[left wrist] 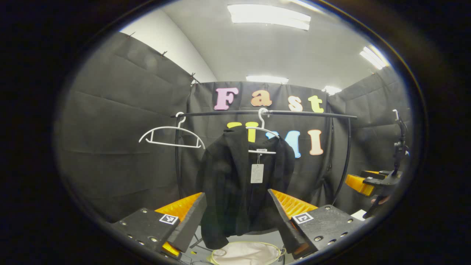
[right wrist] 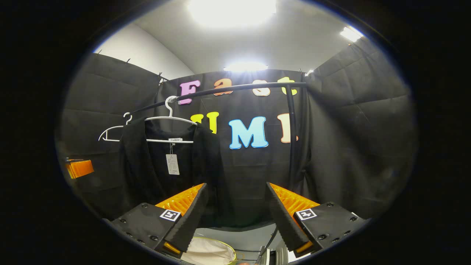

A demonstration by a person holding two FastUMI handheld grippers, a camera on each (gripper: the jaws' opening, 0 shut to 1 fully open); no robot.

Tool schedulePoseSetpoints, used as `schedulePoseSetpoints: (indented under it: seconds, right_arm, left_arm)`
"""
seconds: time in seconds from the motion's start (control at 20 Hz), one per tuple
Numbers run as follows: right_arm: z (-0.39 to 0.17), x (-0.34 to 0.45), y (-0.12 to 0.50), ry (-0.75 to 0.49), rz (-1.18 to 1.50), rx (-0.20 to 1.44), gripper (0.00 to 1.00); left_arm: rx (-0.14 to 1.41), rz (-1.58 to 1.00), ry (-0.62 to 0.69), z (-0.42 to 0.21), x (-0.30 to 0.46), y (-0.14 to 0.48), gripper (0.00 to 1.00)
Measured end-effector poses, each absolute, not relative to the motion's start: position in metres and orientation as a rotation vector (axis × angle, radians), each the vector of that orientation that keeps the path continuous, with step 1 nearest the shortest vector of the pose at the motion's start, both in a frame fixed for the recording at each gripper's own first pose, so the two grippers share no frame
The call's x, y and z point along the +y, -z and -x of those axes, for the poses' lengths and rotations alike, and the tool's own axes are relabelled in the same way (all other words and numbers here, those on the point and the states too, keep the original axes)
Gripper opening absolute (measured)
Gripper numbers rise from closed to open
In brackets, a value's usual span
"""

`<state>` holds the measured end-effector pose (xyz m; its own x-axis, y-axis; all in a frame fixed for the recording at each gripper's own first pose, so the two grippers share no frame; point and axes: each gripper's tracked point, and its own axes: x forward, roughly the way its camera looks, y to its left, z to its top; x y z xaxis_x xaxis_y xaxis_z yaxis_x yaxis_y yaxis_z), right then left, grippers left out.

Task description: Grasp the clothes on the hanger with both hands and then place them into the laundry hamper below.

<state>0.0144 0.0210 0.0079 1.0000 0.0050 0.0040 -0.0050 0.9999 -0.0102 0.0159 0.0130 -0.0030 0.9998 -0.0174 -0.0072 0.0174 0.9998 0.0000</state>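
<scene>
i'm early in the task: nothing is grasped yet. the jacket (left wrist: pixel 239 184) hangs on its hanger (left wrist: pixel 262 130) from the rail (left wrist: pixel 265 113), with a tag (left wrist: pixel 257 173) dangling at the neck. a second, bare hanger (left wrist: pixel 171 134) hangs on the rail off to one side.

my left hand-held gripper (left wrist: pixel 237 217) has its jaws spread wide and holds nothing. in the left gripper view the jacket's lower half sits between the two fingers, but i judge it is still ahead of them, not touching. my right hand-held gripper (right wrist: pixel 235 215) is also wide open and empty. in the right gripper view the jacket (right wrist: pixel 165 169) hangs off toward the left finger side, so i judge this gripper is aimed past the garment's edge rather than at it. in the left gripper view i can also see the right gripper off at the right edge, well apart from the jacket.

the hamper (left wrist: pixel 246 254) sits on the floor right under the jacket, its pale liner open.

all of it is left: close in, pinch the jacket on both sides, slip it off the hanger, lower it into the hamper.
</scene>
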Motion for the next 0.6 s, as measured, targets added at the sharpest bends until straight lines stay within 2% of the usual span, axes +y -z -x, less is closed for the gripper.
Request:
schedulePoseSetpoints:
  seconds: [0.3,0.35,0.4,0.45,0.55,0.6]
  right_arm:
    - [-0.019,0.025,-0.011,-0.011,0.007,0.017,0.98]
    - [-0.022,0.025,-0.010,-0.014,0.008,0.019,0.92]
    - [-0.025,0.025,-0.010,-0.016,0.011,0.023,0.92]
    - [-0.029,0.026,-0.009,-0.022,0.013,0.026,0.98]
    - [-0.039,0.027,-0.009,-0.036,0.016,0.028,0.98]
    - [-0.047,0.029,-0.008,-0.046,0.018,0.027,0.92]
  left_arm:
    - [0.020,0.010,0.021,-0.031,0.015,0.002,0.96]
    - [0.023,0.012,0.022,-0.036,0.014,0.002,0.96]
    - [0.030,0.013,0.022,-0.042,0.012,0.005,0.96]
    - [0.041,0.014,0.024,-0.049,0.009,0.007,0.96]
    - [0.062,0.016,0.022,-0.064,0.002,0.011,0.96]
    - [0.067,0.018,0.020,-0.070,-0.003,0.011,0.96]
